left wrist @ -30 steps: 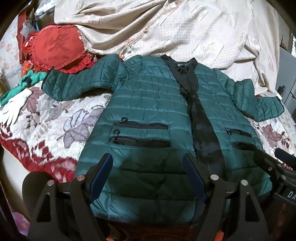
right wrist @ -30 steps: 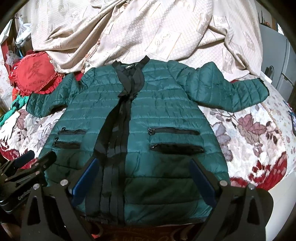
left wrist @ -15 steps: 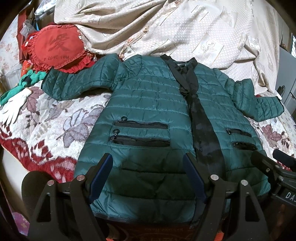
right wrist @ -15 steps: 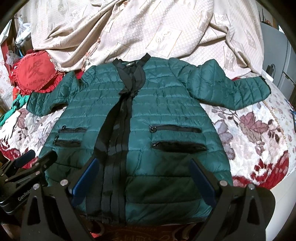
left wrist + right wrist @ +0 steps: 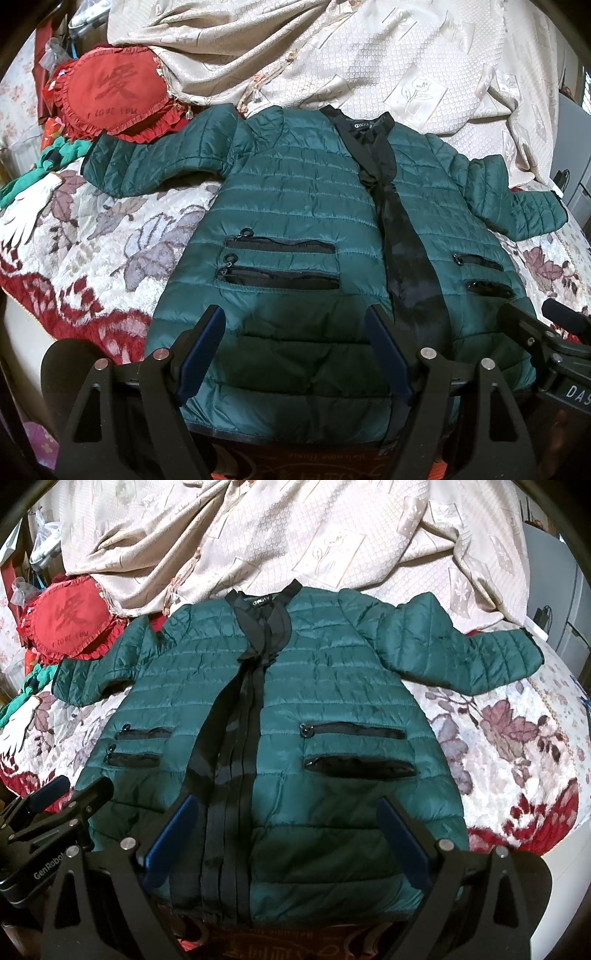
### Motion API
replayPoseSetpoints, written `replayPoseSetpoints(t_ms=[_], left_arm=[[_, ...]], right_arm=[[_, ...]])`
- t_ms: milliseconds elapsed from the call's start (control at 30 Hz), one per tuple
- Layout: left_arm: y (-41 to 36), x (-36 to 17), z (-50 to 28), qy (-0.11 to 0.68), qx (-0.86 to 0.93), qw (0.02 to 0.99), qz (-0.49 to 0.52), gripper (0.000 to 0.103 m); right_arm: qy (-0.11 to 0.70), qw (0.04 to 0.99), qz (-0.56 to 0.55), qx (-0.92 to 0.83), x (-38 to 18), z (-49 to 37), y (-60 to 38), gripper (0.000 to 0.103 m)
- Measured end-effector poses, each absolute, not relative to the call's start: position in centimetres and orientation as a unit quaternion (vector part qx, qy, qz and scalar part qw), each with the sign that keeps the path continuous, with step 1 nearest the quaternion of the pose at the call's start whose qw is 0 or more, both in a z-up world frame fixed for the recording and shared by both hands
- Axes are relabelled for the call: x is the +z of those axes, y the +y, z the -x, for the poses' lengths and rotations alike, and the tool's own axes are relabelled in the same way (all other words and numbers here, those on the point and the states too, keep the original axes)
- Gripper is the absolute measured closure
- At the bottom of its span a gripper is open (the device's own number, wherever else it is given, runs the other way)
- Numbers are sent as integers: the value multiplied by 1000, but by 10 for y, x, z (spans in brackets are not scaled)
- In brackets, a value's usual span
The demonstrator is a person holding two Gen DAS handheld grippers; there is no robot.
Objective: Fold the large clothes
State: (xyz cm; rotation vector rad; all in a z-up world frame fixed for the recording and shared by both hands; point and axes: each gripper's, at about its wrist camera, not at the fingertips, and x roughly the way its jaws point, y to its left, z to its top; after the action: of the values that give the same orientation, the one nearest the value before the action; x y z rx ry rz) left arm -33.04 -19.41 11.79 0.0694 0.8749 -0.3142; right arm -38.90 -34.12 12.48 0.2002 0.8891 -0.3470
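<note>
A dark green quilted jacket (image 5: 295, 206) (image 5: 332, 686) lies flat and face up on the bed, sleeves spread out to both sides, black placket down the middle, black zip pockets on each half. My left gripper (image 5: 295, 325) hovers open above the jacket's lower left half near the hem, nothing between its blue pads. My right gripper (image 5: 288, 812) hangs open over the lower right half near the hem. The right gripper's tip (image 5: 532, 325) shows at the right edge of the left wrist view; the left gripper's tip (image 5: 74, 794) shows at the left of the right wrist view.
A floral red-and-white bedspread (image 5: 96, 258) (image 5: 517, 746) lies under the jacket. A beige quilt (image 5: 369, 55) (image 5: 295, 535) is heaped behind the collar. A red heart cushion (image 5: 114, 96) (image 5: 70, 620), green cloth (image 5: 59, 155) and a white glove (image 5: 26, 218) sit at the left.
The right wrist view has drawn back slightly, so the jacket sits a little lower and farther. Both grippers stay open; the jacket has not moved.
</note>
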Motion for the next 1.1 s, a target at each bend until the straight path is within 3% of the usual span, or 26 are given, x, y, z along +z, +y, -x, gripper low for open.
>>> replayPoseSetpoints(t_ms=[1100], left_arm=[[-192, 105, 302, 439, -143, 887, -34, 42]], right_arm=[[453, 870, -106, -163, 114, 366, -351, 4]])
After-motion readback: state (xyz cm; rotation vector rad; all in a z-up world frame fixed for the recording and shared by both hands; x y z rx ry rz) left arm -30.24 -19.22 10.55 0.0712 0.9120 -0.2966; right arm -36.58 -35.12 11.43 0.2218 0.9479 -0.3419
